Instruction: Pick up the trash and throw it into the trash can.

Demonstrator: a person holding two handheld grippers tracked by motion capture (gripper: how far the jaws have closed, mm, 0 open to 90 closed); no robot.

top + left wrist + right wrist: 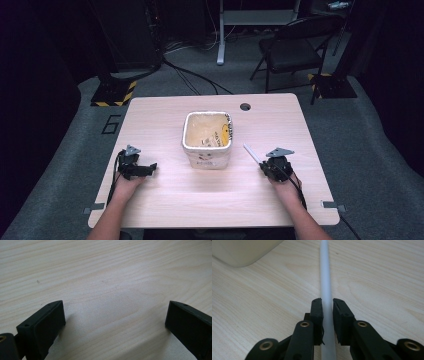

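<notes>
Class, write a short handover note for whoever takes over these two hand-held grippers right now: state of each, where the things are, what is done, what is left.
Right hand-held gripper: shut on the white stick, which lies along the table pointing toward the tub.
Left hand-held gripper: open, nothing between its jaws, resting low over bare table left of the tub.
Tub: upright at table centre, open top, scraps inside.
Done: stick gripped.
Left: probably lift the stick and drop it in the tub.
</notes>
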